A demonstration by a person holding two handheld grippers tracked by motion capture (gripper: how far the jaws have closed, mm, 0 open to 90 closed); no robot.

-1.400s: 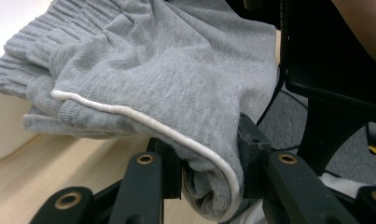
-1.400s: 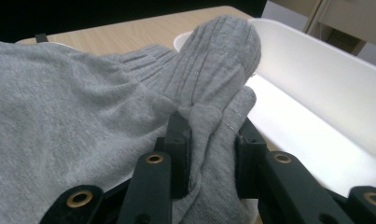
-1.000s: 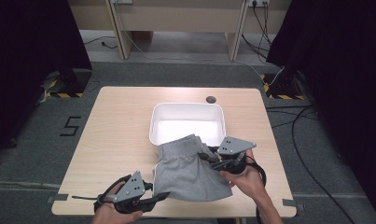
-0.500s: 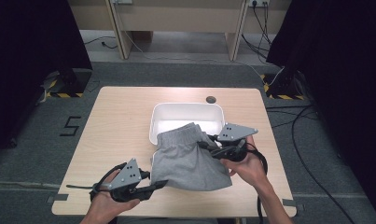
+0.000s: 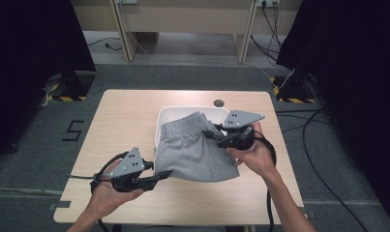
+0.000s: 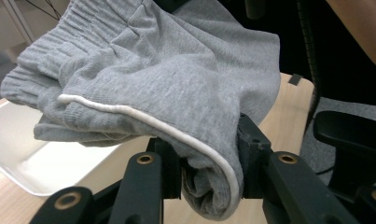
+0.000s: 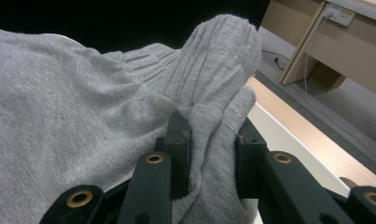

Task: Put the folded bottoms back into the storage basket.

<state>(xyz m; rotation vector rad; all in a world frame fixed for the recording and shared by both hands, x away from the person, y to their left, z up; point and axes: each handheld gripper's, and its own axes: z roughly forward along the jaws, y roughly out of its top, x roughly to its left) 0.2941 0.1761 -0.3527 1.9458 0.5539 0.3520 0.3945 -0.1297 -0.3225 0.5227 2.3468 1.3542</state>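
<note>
A pair of grey shorts hangs folded between both grippers, its ribbed waistband over the white tub. My left gripper is shut on the hem corner with white piping at the near left. My right gripper is shut on the ribbed waistband at the right, close to the tub's near right corner. The grey shorts fill most of the left gripper view, with the white tub below them. In the right gripper view the tub's rim shows beside the cloth.
The wooden table has a round dark hole behind the tub. Cables trail from both grippers off the near edge. Dark curtains and desk legs stand beyond the table.
Both grippers have carried the shorts away from the near edge toward the tub. The waistband now lies over the tub, and the left gripper has risen and moved right.
</note>
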